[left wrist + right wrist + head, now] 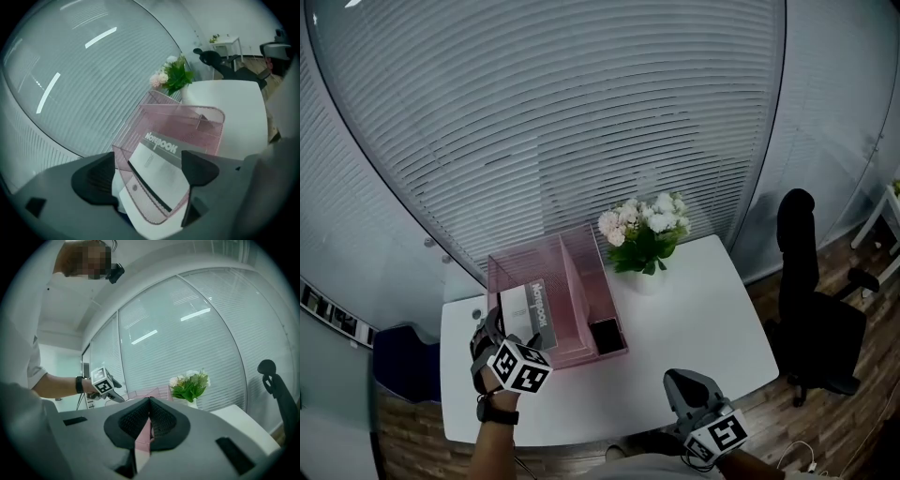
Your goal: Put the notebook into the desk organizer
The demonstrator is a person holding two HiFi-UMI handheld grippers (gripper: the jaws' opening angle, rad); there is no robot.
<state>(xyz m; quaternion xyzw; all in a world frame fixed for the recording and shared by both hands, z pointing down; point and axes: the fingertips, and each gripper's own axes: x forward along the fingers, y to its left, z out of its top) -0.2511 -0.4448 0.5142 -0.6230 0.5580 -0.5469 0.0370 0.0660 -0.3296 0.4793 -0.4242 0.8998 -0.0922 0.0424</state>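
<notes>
From the head view, the left hand-held gripper holds the notebook, which stands tilted in the left compartment of the pink mesh organizer on the white counter, near a vase of flowers. The right hand-held gripper hangs over the counter's front edge. In the left gripper view, the 2 jaws stand wide, pressed against the notebook's sides, with its far end inside the organizer. In the right gripper view, the jaws are together on nothing.
</notes>
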